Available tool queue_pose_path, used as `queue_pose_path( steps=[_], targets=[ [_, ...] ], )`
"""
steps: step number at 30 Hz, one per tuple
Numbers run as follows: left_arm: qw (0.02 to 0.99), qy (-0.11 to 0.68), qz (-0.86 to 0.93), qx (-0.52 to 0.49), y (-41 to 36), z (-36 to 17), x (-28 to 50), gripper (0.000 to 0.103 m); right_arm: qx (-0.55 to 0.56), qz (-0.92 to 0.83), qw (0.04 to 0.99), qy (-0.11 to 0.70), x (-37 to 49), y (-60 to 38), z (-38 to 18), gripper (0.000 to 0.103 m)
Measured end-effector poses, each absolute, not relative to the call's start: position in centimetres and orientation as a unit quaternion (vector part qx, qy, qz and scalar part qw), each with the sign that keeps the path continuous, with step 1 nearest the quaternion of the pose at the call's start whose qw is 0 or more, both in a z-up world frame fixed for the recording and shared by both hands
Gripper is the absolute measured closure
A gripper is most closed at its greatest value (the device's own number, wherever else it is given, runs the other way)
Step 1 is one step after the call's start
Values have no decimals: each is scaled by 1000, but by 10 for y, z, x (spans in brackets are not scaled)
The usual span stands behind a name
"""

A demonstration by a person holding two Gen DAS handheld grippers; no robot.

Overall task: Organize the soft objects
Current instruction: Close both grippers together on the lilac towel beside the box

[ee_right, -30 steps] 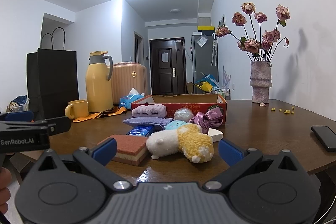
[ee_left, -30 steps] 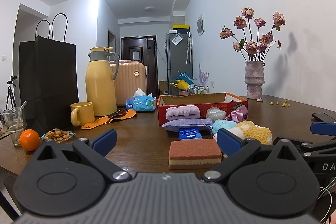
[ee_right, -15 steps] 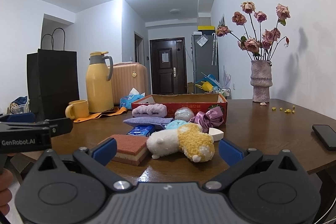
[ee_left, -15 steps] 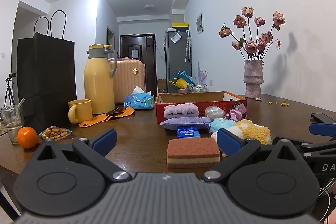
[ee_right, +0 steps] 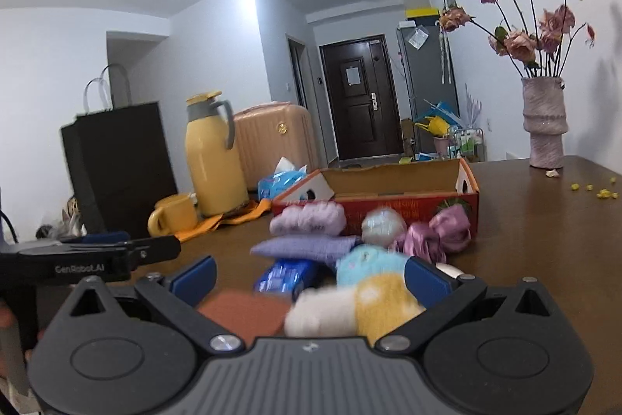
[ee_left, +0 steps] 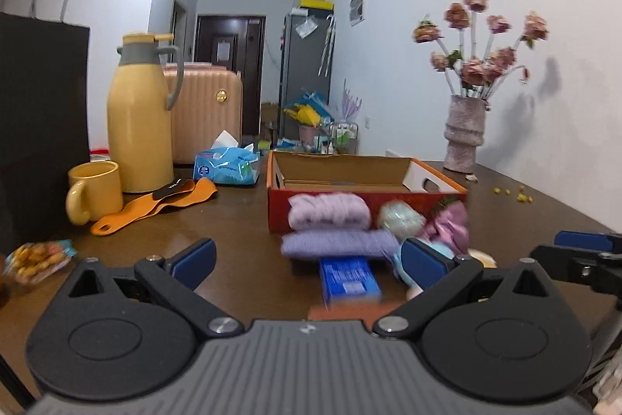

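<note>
Both our grippers have pushed forward and the soft things loom closer. Our right gripper (ee_right: 309,279) has its fingers spread wide, holding nothing; the cream-and-yellow plush (ee_right: 350,310) lies crosswise between them, yellow end by the right finger. Our left gripper (ee_left: 307,261), equally wide and empty, frames the blue packet (ee_left: 348,279), lengthwise toward the red box (ee_left: 365,189) on the surface (ee_left: 241,259).
</note>
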State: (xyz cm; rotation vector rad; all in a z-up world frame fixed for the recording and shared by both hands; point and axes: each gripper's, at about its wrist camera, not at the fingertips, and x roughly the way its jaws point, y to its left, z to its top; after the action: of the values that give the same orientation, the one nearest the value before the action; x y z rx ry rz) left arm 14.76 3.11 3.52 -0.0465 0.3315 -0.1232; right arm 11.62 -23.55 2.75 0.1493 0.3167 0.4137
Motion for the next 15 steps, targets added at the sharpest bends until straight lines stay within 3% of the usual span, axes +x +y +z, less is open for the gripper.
queue_pose_path(
  steps=[3,6,10,13,15],
  targets=[
    [979,194,-57,-32,39,41,200,0,81,204,960,174,160,-232,40,2],
    [971,221,-84,-39,43,42,250,3,84,213,953,200,212,-223,46,17],
    [956,268,-99,-70,49,33,312,35,88,221,941,242,283,-207,42,31],
    [935,314,-133,-99,53,17,352,42,119,229,922,288,336,-194,30,41],
    [925,330,-150,-112,56,5,367,55,135,233,908,321,367,-186,18,46]
  ],
)
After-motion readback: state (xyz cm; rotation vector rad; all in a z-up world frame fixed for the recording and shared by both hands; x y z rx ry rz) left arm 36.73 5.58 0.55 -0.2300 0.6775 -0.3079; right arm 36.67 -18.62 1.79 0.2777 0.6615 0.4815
